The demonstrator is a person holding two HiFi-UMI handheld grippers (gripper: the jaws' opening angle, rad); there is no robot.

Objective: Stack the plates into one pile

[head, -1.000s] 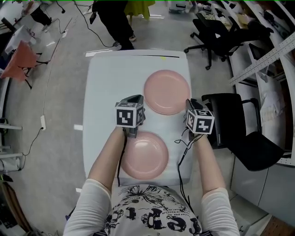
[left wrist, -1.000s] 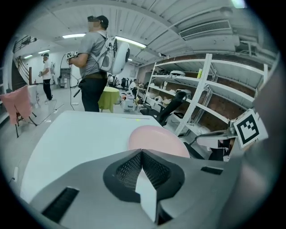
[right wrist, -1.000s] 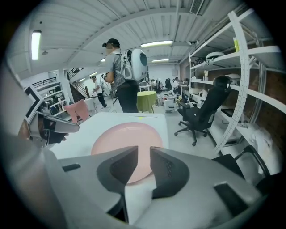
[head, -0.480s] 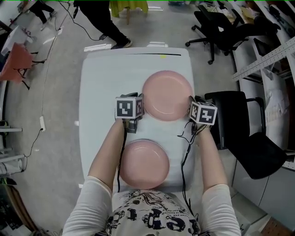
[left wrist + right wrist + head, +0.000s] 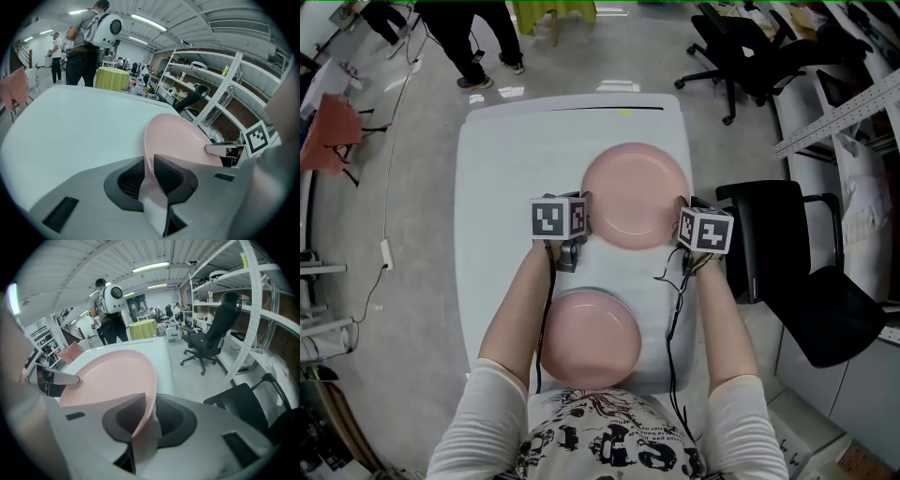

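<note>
Two pink plates lie on the white table (image 5: 506,169). The far plate (image 5: 635,194) sits past mid-table and the near plate (image 5: 590,337) lies by my body. My left gripper (image 5: 581,208) is at the far plate's left rim and my right gripper (image 5: 684,210) at its right rim. In the left gripper view the far plate (image 5: 180,140) has its rim pinched in the left gripper (image 5: 150,171). In the right gripper view the right gripper (image 5: 149,420) clamps the far plate (image 5: 110,376) by its edge. Both pairs of jaws have just been closing on that rim.
A black office chair (image 5: 797,272) stands close to the table's right edge, another chair (image 5: 741,56) farther back. A person (image 5: 478,33) walks beyond the table's far end. Metal shelving (image 5: 253,310) lines the right side. A cable (image 5: 675,300) trails from my right gripper.
Both grippers have moved forward and down from between the two plates to opposite sides of the far plate, and its rim now sits between each pair of jaws.
</note>
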